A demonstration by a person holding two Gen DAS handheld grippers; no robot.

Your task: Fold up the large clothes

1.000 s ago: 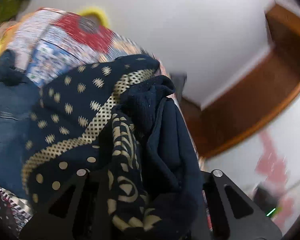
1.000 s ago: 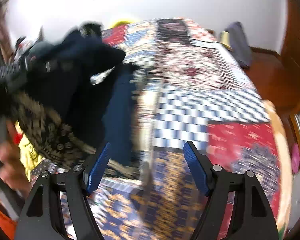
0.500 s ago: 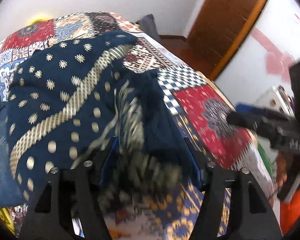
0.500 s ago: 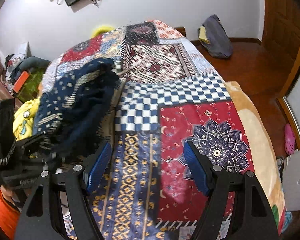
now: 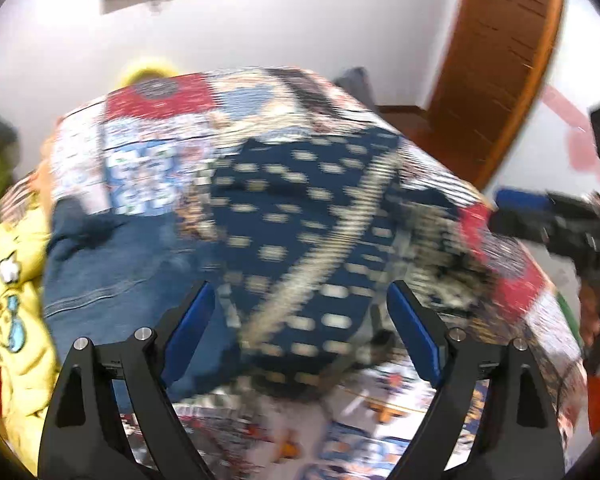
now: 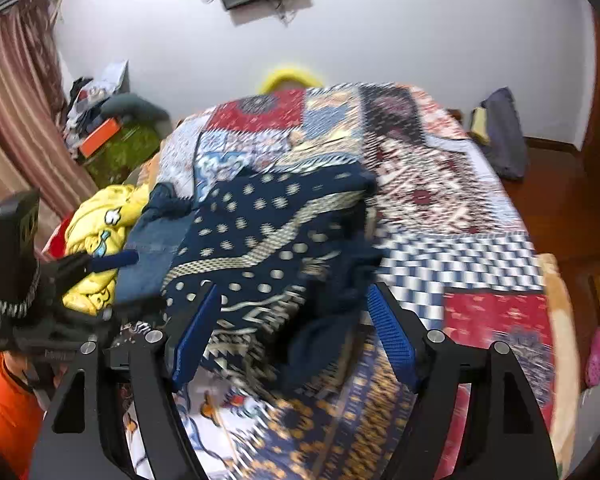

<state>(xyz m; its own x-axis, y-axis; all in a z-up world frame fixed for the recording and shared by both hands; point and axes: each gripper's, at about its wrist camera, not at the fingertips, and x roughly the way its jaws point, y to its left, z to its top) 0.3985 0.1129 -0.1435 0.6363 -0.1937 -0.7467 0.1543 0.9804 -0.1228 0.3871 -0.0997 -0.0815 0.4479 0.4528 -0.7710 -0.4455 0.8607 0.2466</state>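
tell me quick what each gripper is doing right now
left gripper: open, jaws just opened, navy patterned garment released.
right gripper: open, holding nothing.

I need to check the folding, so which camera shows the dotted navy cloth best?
The right wrist view: the dotted navy cloth is fairly sharp there, crumpled on the bed. The left wrist view shows it smeared by motion blur.

Navy patterned garment (image 6: 268, 236), patchwork bedspread (image 6: 452, 200)
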